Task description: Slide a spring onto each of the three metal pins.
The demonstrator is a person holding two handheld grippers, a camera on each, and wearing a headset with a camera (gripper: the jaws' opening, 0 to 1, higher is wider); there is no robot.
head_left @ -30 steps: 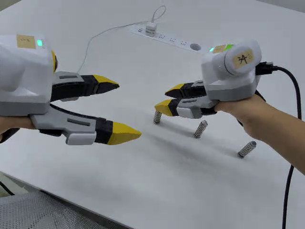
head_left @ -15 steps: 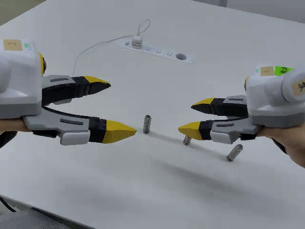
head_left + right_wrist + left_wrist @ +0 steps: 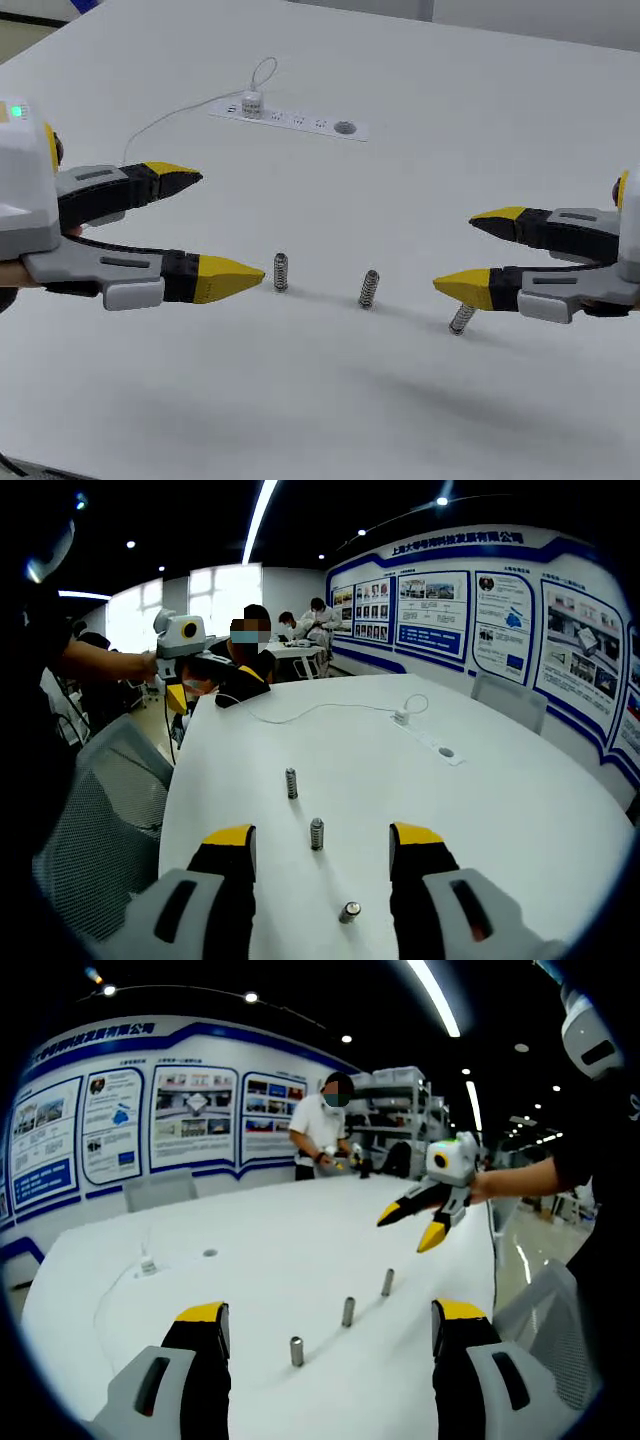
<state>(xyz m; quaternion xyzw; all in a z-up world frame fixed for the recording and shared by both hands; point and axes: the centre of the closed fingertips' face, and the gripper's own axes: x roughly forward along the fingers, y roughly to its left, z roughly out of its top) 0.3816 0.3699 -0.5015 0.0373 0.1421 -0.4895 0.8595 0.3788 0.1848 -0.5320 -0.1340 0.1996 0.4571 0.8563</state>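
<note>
Three pins stand in a row on the white table, each with a spring around it: the left spring (image 3: 281, 272), the middle spring (image 3: 369, 288) and the right spring (image 3: 461, 319). The same row shows in the left gripper view (image 3: 297, 1350) (image 3: 348, 1311) (image 3: 387, 1281) and in the right gripper view (image 3: 349, 912) (image 3: 317, 833) (image 3: 291, 782). My left gripper (image 3: 218, 227) hovers open left of the row, with nothing between its yellow tips. My right gripper (image 3: 478, 252) hovers open just right of the right spring, also holding nothing.
A white power strip (image 3: 289, 118) with a plug and thin cable (image 3: 172, 112) lies at the far side of the table. Mesh chairs (image 3: 100, 820) stand at the table edge. People stand and sit further back in the room.
My right gripper has drawn back to the right, away from the springs. The left gripper stays open at the left. The head camera has shifted, so the whole scene sits differently.
</note>
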